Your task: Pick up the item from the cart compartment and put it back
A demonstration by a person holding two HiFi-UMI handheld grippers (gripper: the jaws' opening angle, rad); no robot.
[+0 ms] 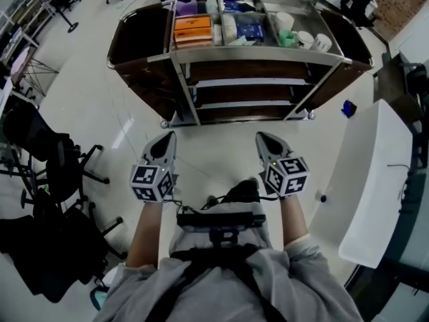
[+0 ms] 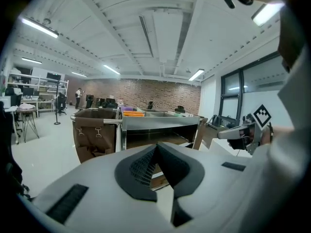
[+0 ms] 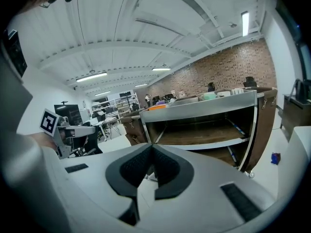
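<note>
Nearest, the left gripper [image 1: 169, 139] and the right gripper [image 1: 263, 139] are held side by side above the floor [image 1: 100, 106]. Each has its jaws pressed together, with nothing between them and touching nothing. Well ahead stands the cart [image 1: 255, 58]. Its top compartments hold an orange box [image 1: 192, 27], blue packets [image 1: 249, 29] and white cups [image 1: 285, 22]. Brown bags [image 1: 137, 35] hang at its ends.

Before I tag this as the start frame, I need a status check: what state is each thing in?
Left gripper: shut, nothing between its jaws.
Right gripper: shut, nothing between its jaws.
Cart: upright, ahead of both grippers, not touched.
Orange box: lying in a top compartment of the cart.
</note>
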